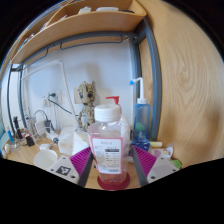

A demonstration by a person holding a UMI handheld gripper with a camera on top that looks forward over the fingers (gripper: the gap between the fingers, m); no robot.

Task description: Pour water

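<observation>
The gripper [112, 163] is spread, its two fingers standing to either side of a clear plastic bottle [110, 148] with a white cap [108, 113] and a pink label; the purple pads [80, 160] face the bottle from left and right, and a narrow gap shows on each side, so the bottle stands between them on its own base rather than being pinched. The bottle is upright on a wooden table [30, 160], its base sitting in a pinkish ring at the near edge. Beyond the right finger a tall blue-tinted spray bottle [142, 108] stands upright near the wooden side panel [190, 90]. Behind the bottle, against the white wall, a small wooden jointed figure [86, 100] is propped upright. To the left lie several white and clear containers [45, 155], too small to tell apart, with cables near a wall socket [47, 101]. A wooden shelf [85, 25] runs overhead
</observation>
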